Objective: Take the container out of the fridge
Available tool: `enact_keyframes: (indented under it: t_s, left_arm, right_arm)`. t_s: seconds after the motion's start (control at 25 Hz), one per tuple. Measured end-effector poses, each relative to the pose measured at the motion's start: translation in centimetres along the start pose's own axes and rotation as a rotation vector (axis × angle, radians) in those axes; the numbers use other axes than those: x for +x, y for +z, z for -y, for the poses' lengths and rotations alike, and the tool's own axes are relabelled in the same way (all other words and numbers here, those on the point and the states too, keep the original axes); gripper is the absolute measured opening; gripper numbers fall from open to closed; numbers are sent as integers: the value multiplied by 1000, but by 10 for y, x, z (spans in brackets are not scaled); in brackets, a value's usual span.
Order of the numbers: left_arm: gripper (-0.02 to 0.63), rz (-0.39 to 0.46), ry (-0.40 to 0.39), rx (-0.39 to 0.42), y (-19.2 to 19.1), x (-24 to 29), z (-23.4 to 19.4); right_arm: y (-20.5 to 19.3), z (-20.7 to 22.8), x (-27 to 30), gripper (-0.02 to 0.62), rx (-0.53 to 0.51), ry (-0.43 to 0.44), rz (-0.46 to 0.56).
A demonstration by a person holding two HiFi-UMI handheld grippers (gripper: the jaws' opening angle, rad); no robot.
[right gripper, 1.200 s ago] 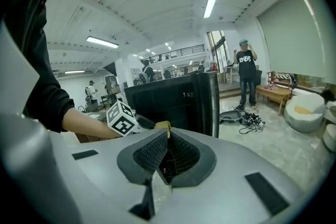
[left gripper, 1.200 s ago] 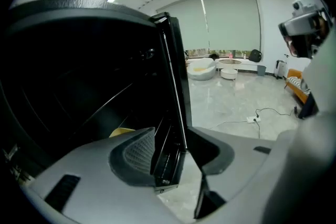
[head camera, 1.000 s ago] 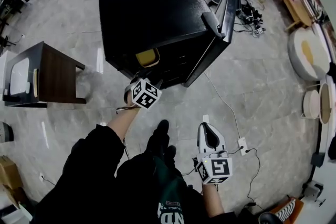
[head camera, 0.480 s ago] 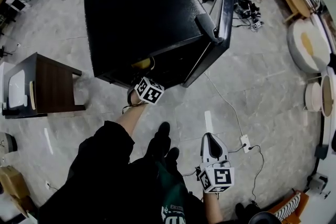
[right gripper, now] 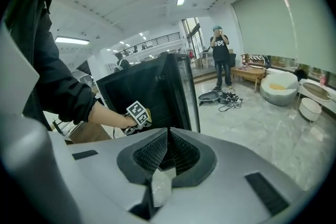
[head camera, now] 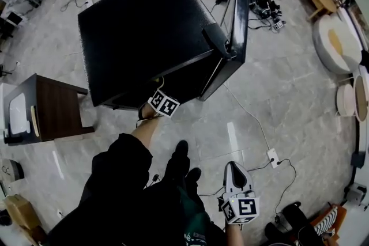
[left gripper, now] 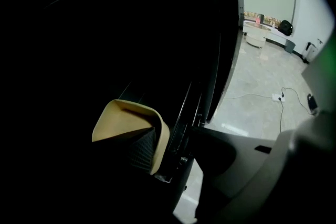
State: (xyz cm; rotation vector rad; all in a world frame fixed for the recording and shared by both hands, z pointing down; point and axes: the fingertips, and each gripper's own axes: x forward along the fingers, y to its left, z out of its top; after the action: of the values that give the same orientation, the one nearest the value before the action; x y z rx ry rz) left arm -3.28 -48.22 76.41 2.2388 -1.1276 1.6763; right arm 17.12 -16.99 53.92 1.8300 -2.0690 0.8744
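Lowered into the open fridge [head camera: 144,31], the left gripper [left gripper: 176,139] is reaching with just-opened jaws astride the rim of the yellow container [left gripper: 126,118] inside, likely needing a clamp and pull next, while the right gripper [right gripper: 168,136] is hanging closed, empty.

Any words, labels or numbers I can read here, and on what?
None readable.
Left marker cube, right marker cube: square patterns only, no words.
Green garment: white print, cut off, unreadable.
Bystander's dark shirt: pale print, too small to read.
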Motion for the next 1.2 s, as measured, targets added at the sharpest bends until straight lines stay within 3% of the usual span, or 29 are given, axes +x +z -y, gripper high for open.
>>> enact_keyframes:
  t_s: [0.24, 0.36, 0.4, 0.92, 1.2]
  left_arm:
    - [148, -42, -11, 75, -3, 12, -4]
    - [34, -76, -11, 117, -4, 15, -4]
    - [26, -82, -15, 118, -4, 15, -2]
    - [17, 32, -76, 231, 17, -33, 46]
    - [17, 79, -144, 347, 3, -84, 91]
  right_arm:
    - [-1, 8, 1, 38, 11, -11, -1]
    - [-3, 10, 0, 38, 9, -11, -6]
    - [-4, 11, -1, 38, 9, -10, -8]
    - [-5, 1, -13, 38, -6, 34, 21]
    - [-9, -9, -34, 38, -27, 60, 46]
